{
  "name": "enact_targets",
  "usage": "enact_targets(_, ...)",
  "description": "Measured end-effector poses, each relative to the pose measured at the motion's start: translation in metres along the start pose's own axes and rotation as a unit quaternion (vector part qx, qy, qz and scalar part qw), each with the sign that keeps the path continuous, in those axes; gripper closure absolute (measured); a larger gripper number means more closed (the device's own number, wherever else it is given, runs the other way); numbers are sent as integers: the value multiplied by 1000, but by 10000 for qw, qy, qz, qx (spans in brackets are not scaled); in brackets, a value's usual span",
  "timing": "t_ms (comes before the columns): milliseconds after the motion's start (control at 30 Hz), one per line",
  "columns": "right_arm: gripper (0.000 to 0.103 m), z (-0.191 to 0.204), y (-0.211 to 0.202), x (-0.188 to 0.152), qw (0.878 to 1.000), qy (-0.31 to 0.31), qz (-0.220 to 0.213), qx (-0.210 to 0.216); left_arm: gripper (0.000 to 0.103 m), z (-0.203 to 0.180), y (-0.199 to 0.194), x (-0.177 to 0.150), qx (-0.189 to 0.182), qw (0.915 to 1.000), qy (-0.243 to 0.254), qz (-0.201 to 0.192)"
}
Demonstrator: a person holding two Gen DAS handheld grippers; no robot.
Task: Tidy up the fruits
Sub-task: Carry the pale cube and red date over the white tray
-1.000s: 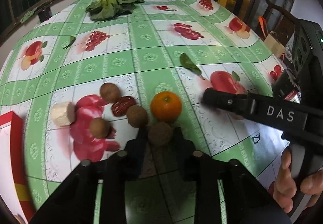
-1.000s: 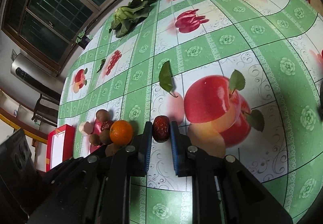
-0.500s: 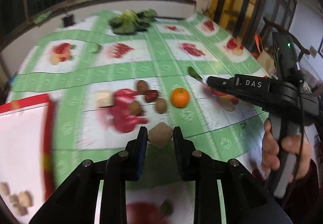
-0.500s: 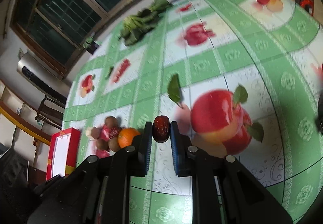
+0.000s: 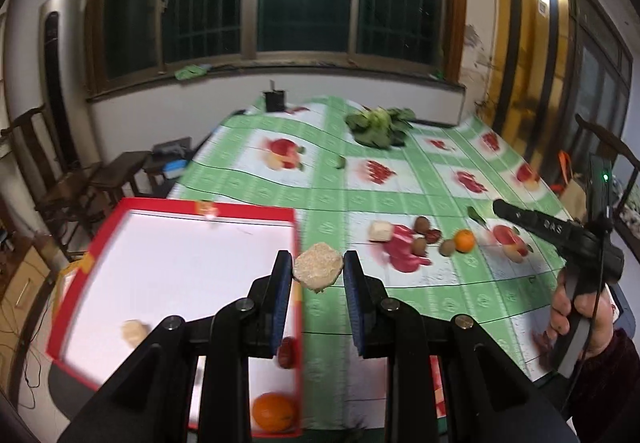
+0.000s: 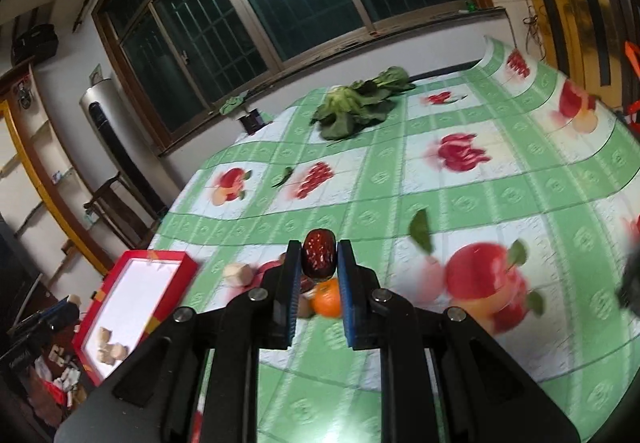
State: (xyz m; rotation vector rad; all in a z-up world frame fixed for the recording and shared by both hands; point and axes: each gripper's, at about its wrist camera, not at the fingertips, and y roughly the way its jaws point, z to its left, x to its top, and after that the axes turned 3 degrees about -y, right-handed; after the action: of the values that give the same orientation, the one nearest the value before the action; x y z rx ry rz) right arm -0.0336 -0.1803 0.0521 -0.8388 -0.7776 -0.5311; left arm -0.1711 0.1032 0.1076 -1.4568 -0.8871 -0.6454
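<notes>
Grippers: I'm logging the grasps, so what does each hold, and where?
Left gripper: brown kiwi, pinched across its sides. Right gripper: red date, likewise.

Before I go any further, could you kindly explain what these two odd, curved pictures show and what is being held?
No robot here: a person holds a two-finger gripper in each hand, each carrying a fisheye camera looking along its fingers. In the left view, the left gripper is shut on a tan, rough round fruit by the edge of a red-rimmed box containing an orange. In the right view, the right gripper is shut on a red date. On the green fruit-print tablecloth lie another orange, small brown fruits and leafy greens.
</notes>
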Motion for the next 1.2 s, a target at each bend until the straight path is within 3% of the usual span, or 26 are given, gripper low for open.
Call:
enact_targets(267, 84, 76, 17, -29, 9947, -165, 222, 993, 78, 27, -2, -15, 164, 9998, -147, 31)
enact_targets(533, 84, 153, 52, -58, 9800, -456, 758, 1782, 78, 63, -8, -21, 632, 9973, -355, -104)
enact_targets(867, 84, 214, 63, -95, 9644, -1047, 1107, 2162, 78, 95, 0, -34, 995, 9933, -583, 7)
enact_targets(1200, 84, 227, 66, -110, 9591, -1351, 1227, 2164, 78, 104, 5, -41, 1095, 9920, -613, 94)
